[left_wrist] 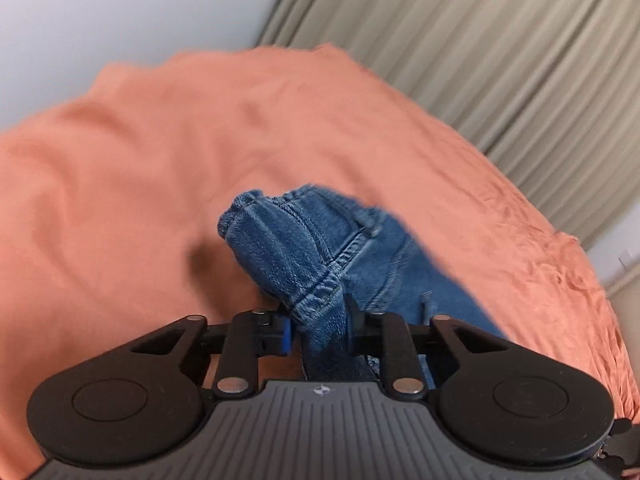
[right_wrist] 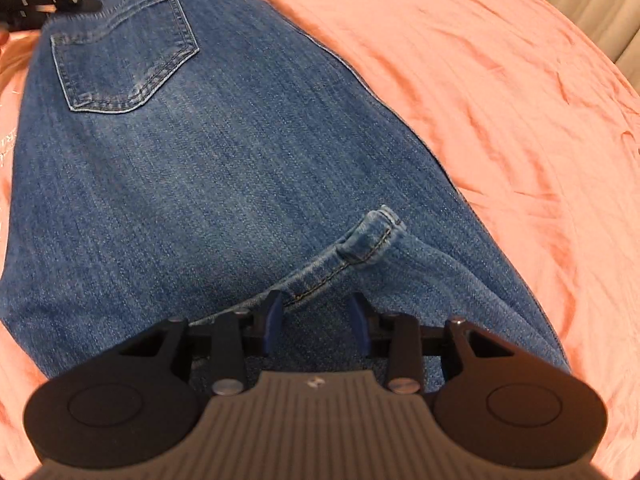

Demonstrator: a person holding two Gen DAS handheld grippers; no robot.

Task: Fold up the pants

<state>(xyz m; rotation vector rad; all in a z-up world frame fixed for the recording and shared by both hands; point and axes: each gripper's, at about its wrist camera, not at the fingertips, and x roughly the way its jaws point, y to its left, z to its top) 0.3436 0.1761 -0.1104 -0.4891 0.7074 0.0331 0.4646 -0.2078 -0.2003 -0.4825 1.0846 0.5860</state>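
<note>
Jeans (right_wrist: 208, 168) laid on orange bedcover (right_wrist: 500, 80), back side up, pocket (right_wrist: 124, 52) showing at the far end in the right wrist view. Long axis running away from right gripper (right_wrist: 316, 320), toward the waist end where left gripper (right_wrist: 40, 0) appears at the far upper left, blurred. Right gripper at the near end, over a hem (right_wrist: 360, 248) already doubled onto the leg; pads parted, hem edge lying between them, no clamping evident, contact with the denim not determinable. Left gripper (left_wrist: 318, 324) closed to a narrow gap on a bunched fold of denim, waistband seam (left_wrist: 316, 288) raised clear of the bedcover (left_wrist: 160, 160) in the left wrist view; grip judged firm. Curtain (left_wrist: 500, 60) beyond the bed, of no bearing. Governing relation: the two tools at opposite ends of the garment's length, left holding the waist end, right nearer the hems. Judged step: a lengthwise fold in progress, waist end to be carried toward the hem end or the reverse. Risk noted: slack denim bunching unevenly on a soft, wrinkled bedcover.
</note>
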